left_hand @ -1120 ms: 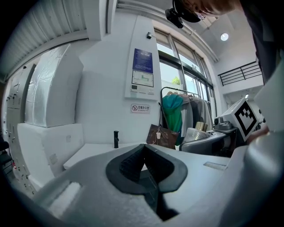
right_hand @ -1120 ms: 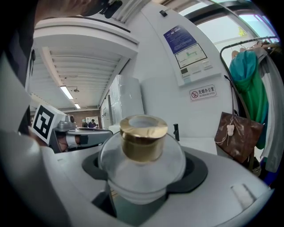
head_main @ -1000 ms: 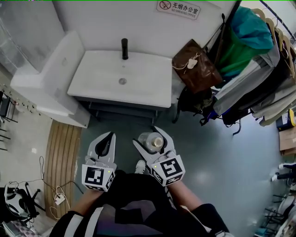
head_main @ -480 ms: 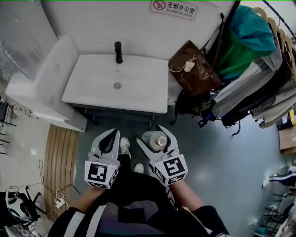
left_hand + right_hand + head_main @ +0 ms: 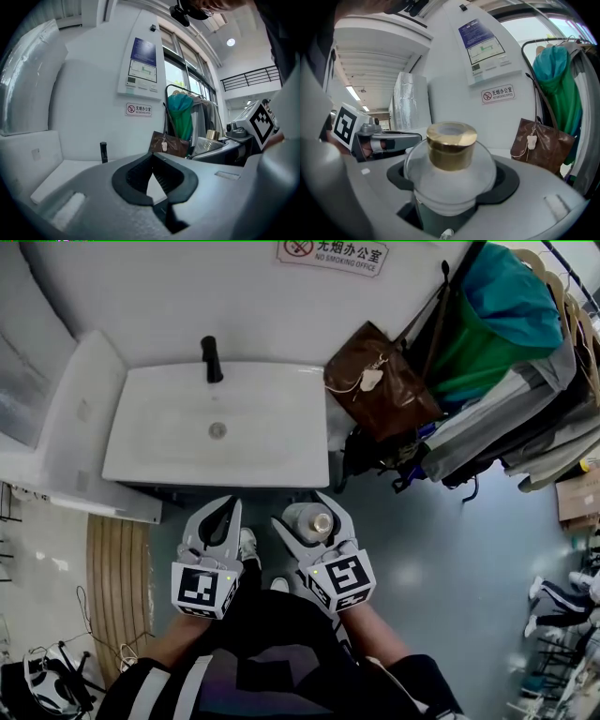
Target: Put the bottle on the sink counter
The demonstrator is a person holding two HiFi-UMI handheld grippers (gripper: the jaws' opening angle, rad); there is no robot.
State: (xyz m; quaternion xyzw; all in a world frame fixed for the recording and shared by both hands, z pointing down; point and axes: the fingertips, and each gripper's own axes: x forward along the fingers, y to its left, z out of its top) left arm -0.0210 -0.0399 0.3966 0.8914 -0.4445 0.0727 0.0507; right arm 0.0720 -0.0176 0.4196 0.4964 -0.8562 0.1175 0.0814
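Observation:
A frosted glass bottle (image 5: 309,521) with a gold cap (image 5: 451,144) stands upright between the jaws of my right gripper (image 5: 307,515), which is shut on its body (image 5: 450,180). My left gripper (image 5: 228,506) is beside it on the left, shut and empty, with its jaw tips meeting (image 5: 153,165). Both are held over the floor, just in front of the white sink counter (image 5: 272,432). A black faucet (image 5: 211,359) stands at the basin's back edge, and the drain (image 5: 217,429) is in the middle. The left gripper view shows the counter (image 5: 58,174) and faucet (image 5: 103,152) ahead.
A brown handbag (image 5: 380,381) hangs just right of the counter. A rack of coats and a teal garment (image 5: 497,343) fills the right side. A white ledge (image 5: 66,432) adjoins the counter's left. A no-smoking sign (image 5: 333,252) is on the wall.
The person has stepped toward the sink. The counter's front edge now lies closer to both grippers. The bottle stays in the right gripper, and the left stays shut.

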